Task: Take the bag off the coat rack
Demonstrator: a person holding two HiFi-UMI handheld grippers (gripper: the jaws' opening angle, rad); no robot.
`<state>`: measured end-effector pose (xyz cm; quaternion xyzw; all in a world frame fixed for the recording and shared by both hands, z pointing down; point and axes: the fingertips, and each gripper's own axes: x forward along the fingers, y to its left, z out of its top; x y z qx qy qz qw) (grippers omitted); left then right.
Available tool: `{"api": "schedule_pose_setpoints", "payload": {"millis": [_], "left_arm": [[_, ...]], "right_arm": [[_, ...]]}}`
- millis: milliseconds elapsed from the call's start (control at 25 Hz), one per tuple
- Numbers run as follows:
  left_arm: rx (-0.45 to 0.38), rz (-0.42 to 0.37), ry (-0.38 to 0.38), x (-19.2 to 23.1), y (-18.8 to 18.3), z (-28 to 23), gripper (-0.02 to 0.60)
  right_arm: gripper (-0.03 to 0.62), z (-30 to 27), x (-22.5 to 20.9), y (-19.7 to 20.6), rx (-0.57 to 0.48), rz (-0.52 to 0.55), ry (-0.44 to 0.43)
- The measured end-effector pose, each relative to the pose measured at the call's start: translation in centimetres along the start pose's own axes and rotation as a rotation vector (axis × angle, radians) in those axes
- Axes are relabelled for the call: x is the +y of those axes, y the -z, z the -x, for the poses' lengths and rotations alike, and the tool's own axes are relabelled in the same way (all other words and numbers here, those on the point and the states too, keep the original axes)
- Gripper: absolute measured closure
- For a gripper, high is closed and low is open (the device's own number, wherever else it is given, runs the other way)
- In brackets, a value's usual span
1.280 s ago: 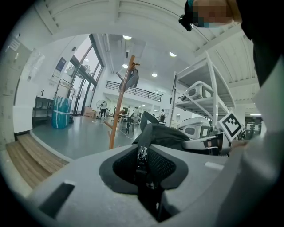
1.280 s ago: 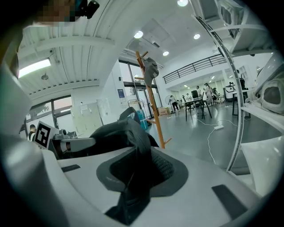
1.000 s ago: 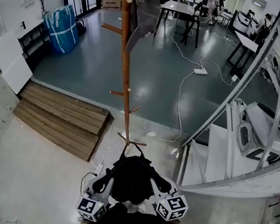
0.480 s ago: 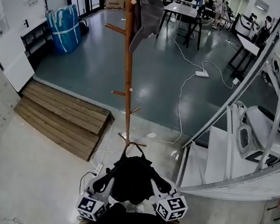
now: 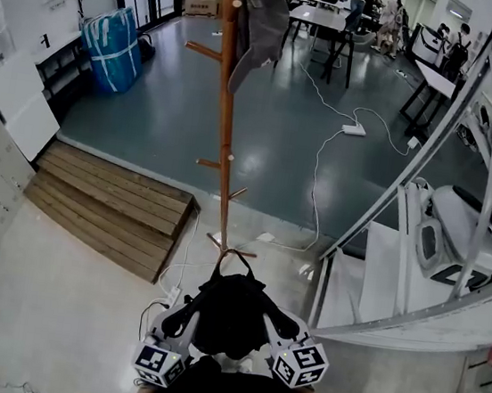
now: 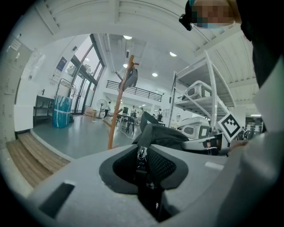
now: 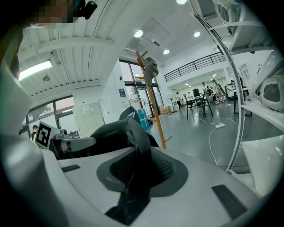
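The black bag is at the bottom centre of the head view, close to the person's body and well apart from the wooden coat rack, which stands in the upper middle of the frame with only a grey cloth thing hanging near its top. So the bag seems to be already off the rack. The left gripper holds it from the left side and the right gripper from the right side. In the left gripper view the jaws are pressed together on the black fabric just at the zipper, and in the right gripper view the jaws are clamped on a thick fold of the same fabric. The bag looks soft and limp, it folds and bulges between the two grips, and I judge it is rather light and not fragile. The cloth can slide a little inside the pads, so a seam, the zipper edge or the thin handle loop at its upper end seems a safer place to take than the loose middle
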<state>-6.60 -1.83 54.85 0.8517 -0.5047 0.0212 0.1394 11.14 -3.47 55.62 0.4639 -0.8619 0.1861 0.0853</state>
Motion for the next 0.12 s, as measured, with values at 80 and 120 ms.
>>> {"api": "schedule_pose_setpoints", "payload": {"millis": [80, 120], "left_arm": [[-0.003, 0.007, 0.006, -0.06, -0.09, -0.01, 0.509], [-0.008, 0.01, 0.012, -0.14, -0.17, -0.04, 0.509]], "right_arm": [[0.513, -0.04, 0.05, 0.0, -0.001, 0.0, 0.0], [0.513, -0.05, 0.07, 0.0, -0.001, 0.0, 0.001]]}}
